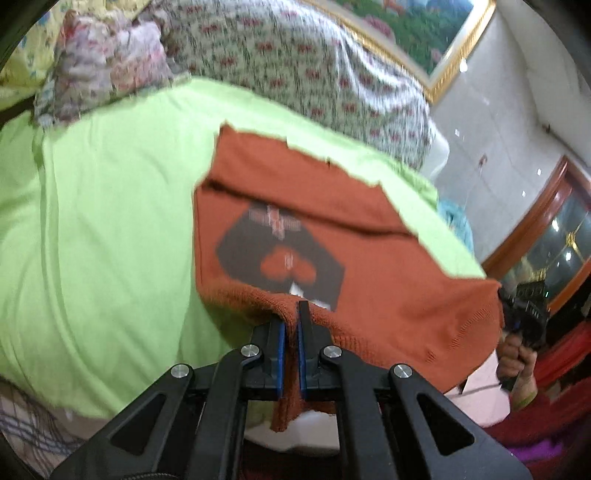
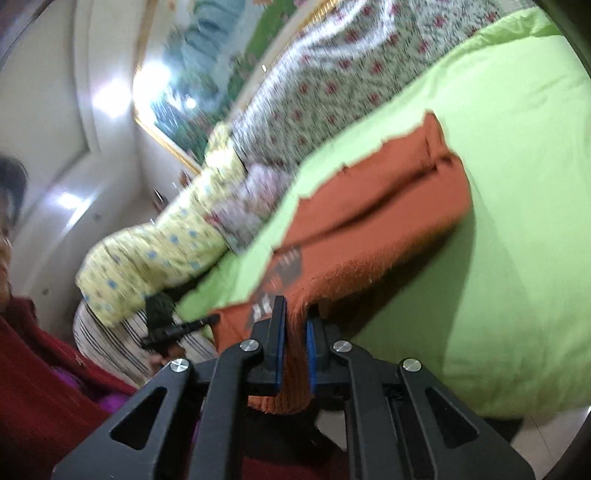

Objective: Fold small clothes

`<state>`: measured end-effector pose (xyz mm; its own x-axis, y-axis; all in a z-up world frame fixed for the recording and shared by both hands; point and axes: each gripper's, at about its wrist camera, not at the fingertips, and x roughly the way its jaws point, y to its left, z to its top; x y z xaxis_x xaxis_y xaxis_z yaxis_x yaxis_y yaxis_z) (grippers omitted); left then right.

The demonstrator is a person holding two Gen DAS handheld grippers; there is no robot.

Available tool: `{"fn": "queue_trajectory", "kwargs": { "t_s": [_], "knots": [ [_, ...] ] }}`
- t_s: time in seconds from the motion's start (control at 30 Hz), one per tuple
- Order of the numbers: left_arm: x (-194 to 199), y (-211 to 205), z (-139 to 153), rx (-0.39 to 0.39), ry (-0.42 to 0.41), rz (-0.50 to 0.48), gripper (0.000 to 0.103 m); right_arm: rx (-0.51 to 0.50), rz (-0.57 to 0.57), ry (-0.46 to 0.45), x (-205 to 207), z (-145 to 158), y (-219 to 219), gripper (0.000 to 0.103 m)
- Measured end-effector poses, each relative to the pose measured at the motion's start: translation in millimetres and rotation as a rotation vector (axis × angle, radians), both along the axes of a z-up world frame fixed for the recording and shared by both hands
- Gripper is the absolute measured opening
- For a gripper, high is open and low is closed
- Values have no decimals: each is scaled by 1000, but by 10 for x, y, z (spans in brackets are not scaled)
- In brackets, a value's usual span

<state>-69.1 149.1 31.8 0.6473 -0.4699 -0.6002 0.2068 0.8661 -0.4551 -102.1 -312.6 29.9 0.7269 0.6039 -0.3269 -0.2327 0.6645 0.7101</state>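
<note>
I have both the left gripper (image 1: 291, 314) and right gripper (image 2: 295, 314) clamped on the orange sweater's (image 1: 295, 221) near hem; sleeves look folded in ahead, and the lengthwise fold remains.

Rust-orange sweater (image 1: 369, 240) with dark grey motif, lime-green sheet (image 1: 110, 221), red-flowered white quilt (image 1: 295, 62)

One garment, two tongs, one bed

One rust-orange knit sweater (image 1: 369, 236) lies on one lime-green sheet (image 1: 110, 221); two tongs, the left tongs (image 1: 291, 314) and the right tongs (image 2: 295, 314), each clamp its hem. One floral quilt (image 1: 295, 59), one yellow dotted pillow (image 2: 147, 258), one gold-framed picture (image 1: 406, 29).
</note>
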Motion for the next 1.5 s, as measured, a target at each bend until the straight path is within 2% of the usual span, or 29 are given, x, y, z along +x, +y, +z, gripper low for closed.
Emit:
{"fn": "queue_trajectory", "kwargs": {
  "t_s": [0.17, 0.23, 0.47, 0.6, 0.83, 1.07, 1.3, 1.4, 1.43, 1.47, 1.5],
  "knots": [
    [401, 53, 316, -57, -83, 39, 3, 59, -50, -94, 242, 214, -180, 10],
    [575, -19, 394, -54, -110, 48, 3, 66, -69, -116, 406, 291, -242, 10],
    [1404, -114, 553, -28, -149, 88, 3, 52, -138, -117, 1156, 426, -455, 10],
    [1964, -94, 481, -31, -118, 122, 3, 18, -187, -68, 1663, 409, -573, 10],
    [2737, -138, 295, 3, -77, 137, 2, -18, -217, 31, 2518, 196, -751, 10],
    [3395, -131, -167, 32, 31, 181, 2, -52, -285, 160, 3116, -149, -958, 10],
    [3665, -132, -535, 75, 127, 199, 5, -99, -329, 296, 3344, -514, -1054, 13],
    [3577, -115, -497, 79, 138, 199, 9, -71, -330, 341, 3340, -533, -1108, 26],
    [3511, -131, -456, 96, 135, 195, 11, -64, -336, 346, 3316, -502, -1120, 33],
    [3416, -170, -397, 114, 125, 179, 12, -62, -348, 336, 3269, -445, -1127, 41],
    [3298, -226, -334, 125, 110, 153, 12, -74, -374, 311, 3185, -361, -1132, 44]
  ]
}}
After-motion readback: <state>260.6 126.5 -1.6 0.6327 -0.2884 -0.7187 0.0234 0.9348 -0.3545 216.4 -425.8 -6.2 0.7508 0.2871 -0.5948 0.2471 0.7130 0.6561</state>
